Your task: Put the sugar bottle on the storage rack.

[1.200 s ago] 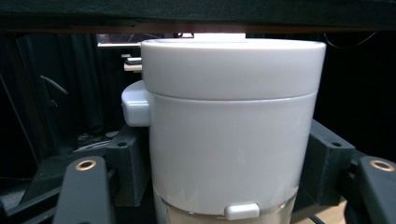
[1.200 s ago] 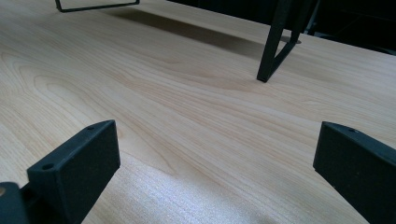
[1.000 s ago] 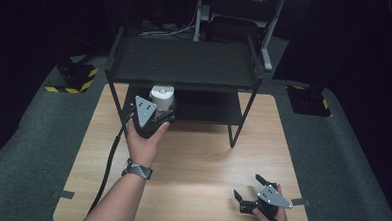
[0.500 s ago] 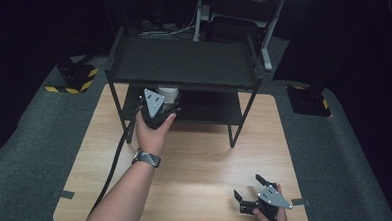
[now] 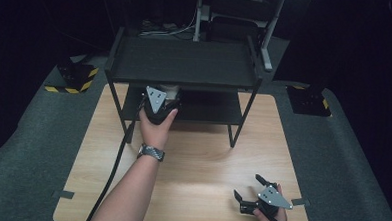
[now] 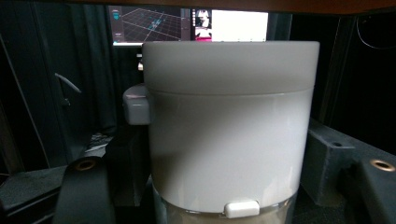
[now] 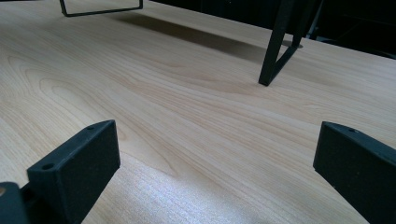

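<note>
My left gripper (image 5: pixel 160 105) is shut on a white lidded container (image 5: pixel 169 91), holding it upright under the top shelf of a black two-tier rack (image 5: pixel 186 65), at the left end of the lower shelf (image 5: pixel 209 107). In the left gripper view the container (image 6: pixel 229 135) sits between the black jaws of the left gripper (image 6: pixel 226 172); whether its base touches the shelf is hidden. My right gripper (image 5: pixel 247 187) rests open near the front right corner of the wooden table (image 5: pixel 202 156). The right gripper (image 7: pixel 219 172) has bare wood between its wide-apart jaws.
The rack stands at the back of the table, and one front leg (image 7: pixel 280 46) rises ahead of my right gripper. A monitor (image 6: pixel 187 21) glows behind the rack. Grey floor mat (image 5: pixel 352 162) surrounds the table.
My left gripper has carried the white container forward, from in front of the rack to under its top shelf. The right gripper has stayed still.
</note>
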{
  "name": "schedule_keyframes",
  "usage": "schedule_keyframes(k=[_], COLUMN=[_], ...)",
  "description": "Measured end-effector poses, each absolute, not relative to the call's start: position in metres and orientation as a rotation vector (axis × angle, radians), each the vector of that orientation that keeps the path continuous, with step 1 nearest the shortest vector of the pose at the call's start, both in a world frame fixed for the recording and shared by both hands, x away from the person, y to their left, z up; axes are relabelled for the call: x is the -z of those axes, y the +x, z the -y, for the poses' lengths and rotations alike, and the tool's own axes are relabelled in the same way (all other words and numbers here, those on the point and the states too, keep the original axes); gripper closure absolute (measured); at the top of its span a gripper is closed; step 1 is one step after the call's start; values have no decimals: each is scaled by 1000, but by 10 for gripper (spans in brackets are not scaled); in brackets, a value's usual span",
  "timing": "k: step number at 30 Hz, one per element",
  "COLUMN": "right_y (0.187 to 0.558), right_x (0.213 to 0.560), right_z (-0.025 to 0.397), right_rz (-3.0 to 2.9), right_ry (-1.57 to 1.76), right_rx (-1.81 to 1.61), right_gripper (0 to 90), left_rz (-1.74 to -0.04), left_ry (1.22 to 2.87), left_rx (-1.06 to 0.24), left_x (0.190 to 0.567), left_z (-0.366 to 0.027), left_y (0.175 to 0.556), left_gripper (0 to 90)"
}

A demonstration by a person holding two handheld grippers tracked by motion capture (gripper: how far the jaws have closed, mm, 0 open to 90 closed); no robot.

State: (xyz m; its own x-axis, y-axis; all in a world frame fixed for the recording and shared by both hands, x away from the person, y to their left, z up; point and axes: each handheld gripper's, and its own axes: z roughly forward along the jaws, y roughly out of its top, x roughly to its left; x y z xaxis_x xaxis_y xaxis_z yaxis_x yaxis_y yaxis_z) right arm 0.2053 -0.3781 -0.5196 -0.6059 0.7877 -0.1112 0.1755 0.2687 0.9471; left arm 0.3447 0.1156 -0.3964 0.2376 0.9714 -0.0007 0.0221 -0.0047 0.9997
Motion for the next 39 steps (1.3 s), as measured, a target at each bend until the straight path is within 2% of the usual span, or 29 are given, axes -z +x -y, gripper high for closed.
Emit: schedule_keyframes(k=[10, 12, 17, 18, 21, 39], right_y=[205, 205, 205, 205, 205, 205], right_x=[520, 520, 519, 519, 519, 519], right_z=[377, 377, 377, 377, 377, 375], right_rz=[-1957, -1957, -1959, -1959, -1959, -1960], right_ry=[862, 862, 861, 860, 860, 857], right_rx=[-1345, -1345, -1343, -1343, -1344, -1326], right_gripper=[2, 2, 2, 2, 2, 2], left_rz=[-1038, -1048, -1054, -1054, -1042, -987], left_ry=[1349, 1342, 1342, 1343, 1338, 1304], left_rx=[-1019, -1011, -990, -985, -965, -948], left_x=[397, 396, 394, 394, 395, 418], left_z=[-118, -118, -122, -123, -128, -172], left_y=[342, 342, 338, 337, 331, 262], left_gripper=[284, 251, 104, 42, 13, 5])
